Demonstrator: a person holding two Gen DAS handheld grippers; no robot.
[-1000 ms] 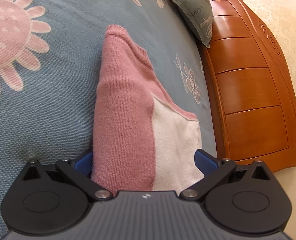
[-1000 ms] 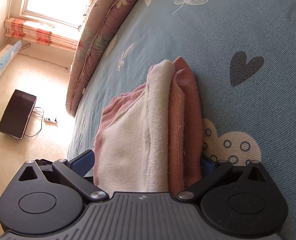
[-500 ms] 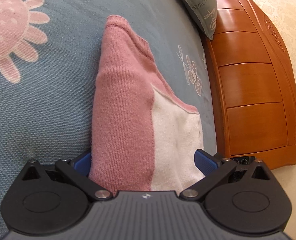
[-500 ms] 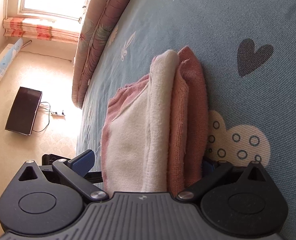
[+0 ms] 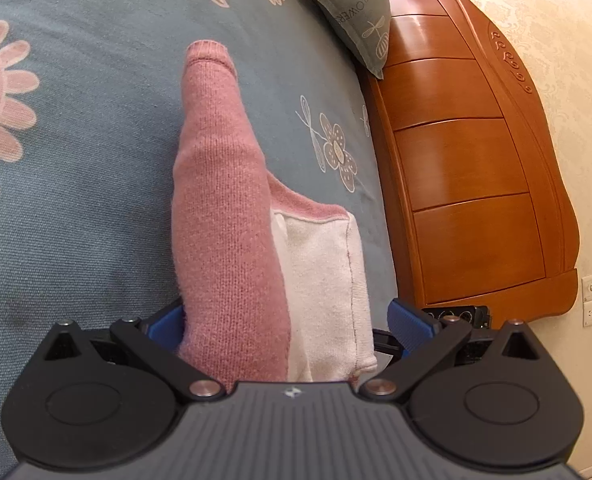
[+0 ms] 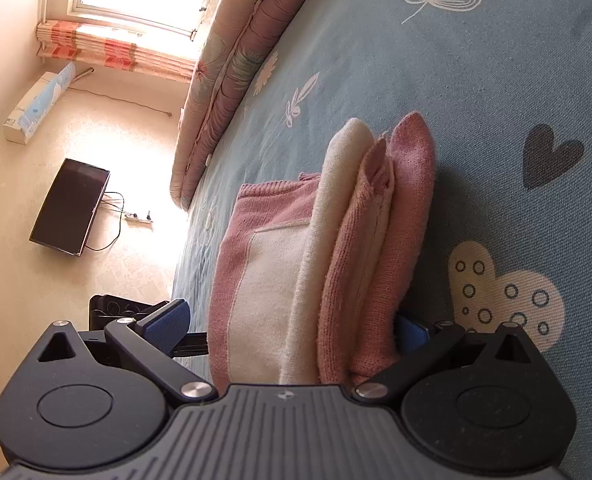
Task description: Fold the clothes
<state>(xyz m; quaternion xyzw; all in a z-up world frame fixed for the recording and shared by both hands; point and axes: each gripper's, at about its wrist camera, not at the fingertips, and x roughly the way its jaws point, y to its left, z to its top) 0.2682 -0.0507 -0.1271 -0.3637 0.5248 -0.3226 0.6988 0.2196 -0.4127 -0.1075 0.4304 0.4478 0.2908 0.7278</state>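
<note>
Folded pink-and-white sweater (image 5: pixel 231 216) lies on the blue bedsheet (image 5: pixel 75 160), centre of both frames, running up from the bottom edge. Left gripper (image 5: pixel 287 320) is spread wide with the sweater's near end between its blue pads (image 5: pixel 410 320), left pad touching the knit, right pad apart. Right gripper (image 6: pixel 291 324) is also wide open around the layered stack (image 6: pixel 336 260); headboard (image 5: pixel 476 160) at right.

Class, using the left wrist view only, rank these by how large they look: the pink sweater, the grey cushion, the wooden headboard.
1. Headboard
2. Sweater, though it sits nearest the camera, which inflates it
3. Cushion, farthest away and partly cut off
</note>
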